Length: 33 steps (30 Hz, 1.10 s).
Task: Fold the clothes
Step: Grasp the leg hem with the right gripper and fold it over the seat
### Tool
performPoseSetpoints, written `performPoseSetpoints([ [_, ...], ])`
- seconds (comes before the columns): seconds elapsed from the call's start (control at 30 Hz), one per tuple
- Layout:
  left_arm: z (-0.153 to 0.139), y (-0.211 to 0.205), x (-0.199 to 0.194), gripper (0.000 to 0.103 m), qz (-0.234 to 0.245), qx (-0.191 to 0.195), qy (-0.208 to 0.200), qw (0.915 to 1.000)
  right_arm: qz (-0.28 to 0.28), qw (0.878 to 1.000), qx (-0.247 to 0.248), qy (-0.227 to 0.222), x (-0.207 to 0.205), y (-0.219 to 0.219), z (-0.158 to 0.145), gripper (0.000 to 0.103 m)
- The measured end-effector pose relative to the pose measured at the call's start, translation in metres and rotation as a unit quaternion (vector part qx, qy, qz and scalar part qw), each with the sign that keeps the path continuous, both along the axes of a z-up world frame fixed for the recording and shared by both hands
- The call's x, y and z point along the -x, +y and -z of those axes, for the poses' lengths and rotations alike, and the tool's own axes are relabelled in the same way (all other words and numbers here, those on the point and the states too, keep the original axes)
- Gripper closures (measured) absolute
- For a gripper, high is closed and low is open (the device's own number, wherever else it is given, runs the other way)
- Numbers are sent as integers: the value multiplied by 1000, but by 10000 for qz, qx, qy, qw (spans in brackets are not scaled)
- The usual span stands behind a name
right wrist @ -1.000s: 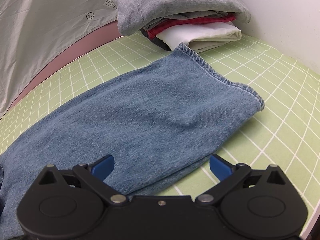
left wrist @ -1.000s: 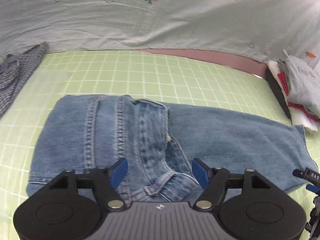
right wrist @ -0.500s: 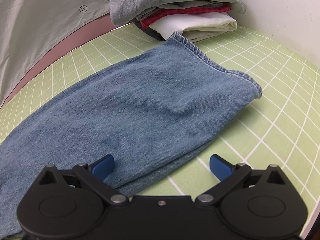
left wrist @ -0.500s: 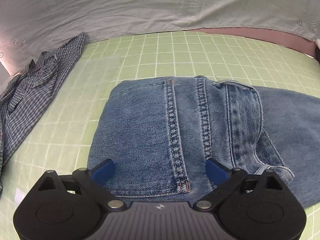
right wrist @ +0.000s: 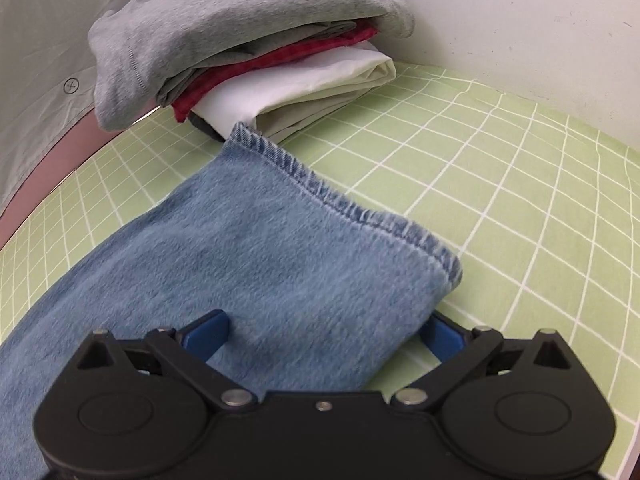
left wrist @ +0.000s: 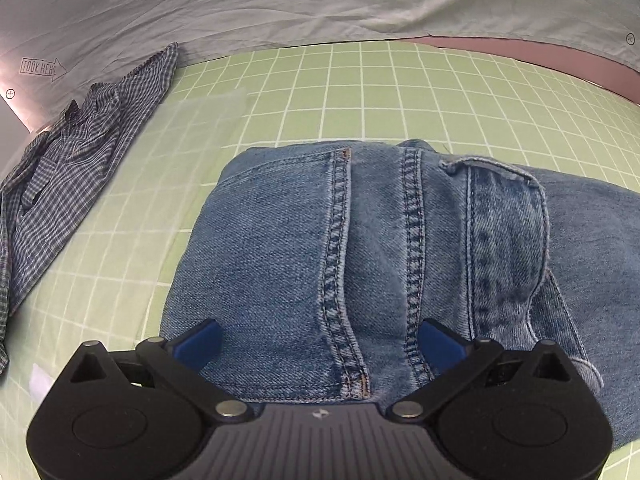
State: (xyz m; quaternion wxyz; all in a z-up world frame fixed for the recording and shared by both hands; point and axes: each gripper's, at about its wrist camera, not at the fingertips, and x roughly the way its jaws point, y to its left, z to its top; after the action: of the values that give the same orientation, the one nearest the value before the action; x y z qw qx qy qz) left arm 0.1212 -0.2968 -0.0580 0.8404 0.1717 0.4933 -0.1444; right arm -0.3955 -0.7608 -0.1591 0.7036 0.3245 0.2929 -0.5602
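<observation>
Left gripper [left wrist: 318, 342] shifted from the jeans' [left wrist: 360, 264] fly to the waist end, jaws now spread wide above denim, right gripper [right wrist: 322, 334] moved up to the hem, jaws wide astride it, jeans flat on green mat [right wrist: 500, 184], folded stack [right wrist: 256, 44] beyond.

Left wrist view: close, steeply downward, over jeans [left wrist: 360, 248] waist. Right wrist view: close, downward, over hem end. Shared: jeans, green grid mat [right wrist: 500, 168].

A pale grey printed cloth sheet [left wrist: 280, 4] bears "LOOK HERE" inside an arrow outline [left wrist: 43, 70] near its left edge, plus small circled cross marks [right wrist: 71, 85].
</observation>
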Motion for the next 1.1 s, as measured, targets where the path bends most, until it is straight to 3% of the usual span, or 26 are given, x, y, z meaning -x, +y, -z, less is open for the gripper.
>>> performPoseSetpoints([
  [0.3,-1,0,1,0,-32,25,11,10000,224,9986,29,469,-16,-16,1,3],
  [0.4,-1,1,-1,0,-28,29,31,10000,319,9989,35,339,-8,-16,-6,25],
  [0.43,-1,1,-3,0,-28,41,54,10000,334,9990,59,296,-4,-16,-9,43],
  [0.47,-1,1,-5,0,-39,75,94,9999,321,9991,97,241,0,-15,-13,71],
  [0.57,-6,8,-12,0,-106,279,239,9993,171,9996,146,-178,9,-10,-27,86],
  [0.8,-34,37,-13,0,-413,760,-26,9962,-348,9938,580,-887,-8,19,-74,89],
  [1.1,-48,85,-5,0,-766,1036,-118,9916,-1677,9711,656,-1567,-95,82,-108,89],
])
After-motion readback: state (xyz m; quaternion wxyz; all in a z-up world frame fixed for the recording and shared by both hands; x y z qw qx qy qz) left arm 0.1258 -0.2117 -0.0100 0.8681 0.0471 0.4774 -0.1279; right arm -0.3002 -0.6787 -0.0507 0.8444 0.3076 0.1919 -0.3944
